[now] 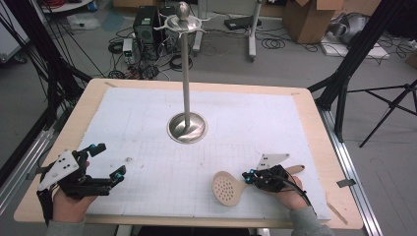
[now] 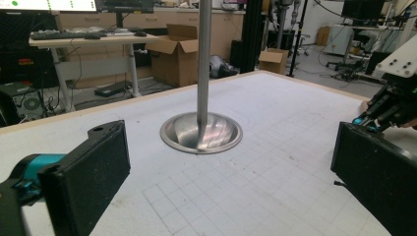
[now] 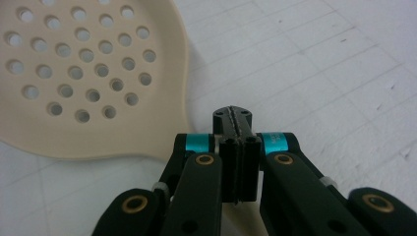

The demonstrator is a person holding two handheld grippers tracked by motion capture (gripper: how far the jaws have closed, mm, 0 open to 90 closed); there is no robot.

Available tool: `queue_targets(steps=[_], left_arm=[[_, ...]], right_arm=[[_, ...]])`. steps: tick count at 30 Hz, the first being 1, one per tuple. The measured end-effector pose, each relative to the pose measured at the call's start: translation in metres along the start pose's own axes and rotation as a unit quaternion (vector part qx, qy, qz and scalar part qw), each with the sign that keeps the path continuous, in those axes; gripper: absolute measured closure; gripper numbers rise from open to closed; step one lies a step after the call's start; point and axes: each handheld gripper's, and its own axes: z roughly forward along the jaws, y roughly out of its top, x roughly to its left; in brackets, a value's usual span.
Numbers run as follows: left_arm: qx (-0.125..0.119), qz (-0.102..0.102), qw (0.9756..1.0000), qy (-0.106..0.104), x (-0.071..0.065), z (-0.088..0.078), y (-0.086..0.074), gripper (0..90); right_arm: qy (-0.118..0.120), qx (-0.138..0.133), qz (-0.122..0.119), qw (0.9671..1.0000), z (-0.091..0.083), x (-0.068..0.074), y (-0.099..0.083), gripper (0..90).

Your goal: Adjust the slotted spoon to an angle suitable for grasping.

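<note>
Slotted spoon [image 1: 227, 188] lies flat on the worktop [image 1: 314, 128] at 5 o'clock from the metal stand [image 1: 187, 127]. Right gripper [image 1: 252, 177] sits over its handle, jaws pressed together; handle pinch unclear. Left gripper [image 1: 109, 161] at 8 o'clock, jaws spread, nothing between.

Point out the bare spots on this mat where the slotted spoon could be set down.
Free: the wide stretch between the left gripper and the slotted spoon, in front of the stand's base; also both back corners of the mat, either side of the stand. Crowded: the near right corner, where the right gripper sits at the spoon.
</note>
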Motion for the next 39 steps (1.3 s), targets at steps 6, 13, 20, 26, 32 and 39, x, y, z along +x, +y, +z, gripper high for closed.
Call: queue_targets(steps=[6, 13, 20, 26, 32, 39], left_arm=[[0.000, 0.002, 1.0000, -0.004, -0.001, 0.003, 0.000, 1.7], [0.000, -0.001, 1.0000, -0.006, 0.000, 0.004, -0.001, 1.7], [0.010, 0.001, 0.9998, -0.014, -0.003, 0.012, -0.003, 1.7], [0.007, 0.001, 0.9999, -0.016, -0.003, 0.013, -0.002, 1.7], [0.002, -0.003, 1.0000, -0.009, 0.000, 0.011, -0.002, 1.7], [0.003, -0.001, 0.9999, -0.010, -0.001, 0.011, -0.002, 1.7]], right_arm=[[-0.017, -0.007, -0.018, 0.9997, -0.004, 0.005, -0.002, 90.0], [-0.042, -0.057, 0.025, 0.9972, -0.041, -0.012, -0.015, 90.0], [-0.085, -0.070, 0.069, 0.9915, -0.073, -0.027, -0.059, 90.0], [-0.106, -0.060, 0.100, 0.9875, -0.088, -0.034, -0.086, 90.0], [-0.121, -0.039, 0.100, 0.9869, -0.087, -0.036, -0.094, 90.0], [-0.136, -0.032, 0.101, 0.9850, -0.077, -0.047, -0.084, 90.0]])
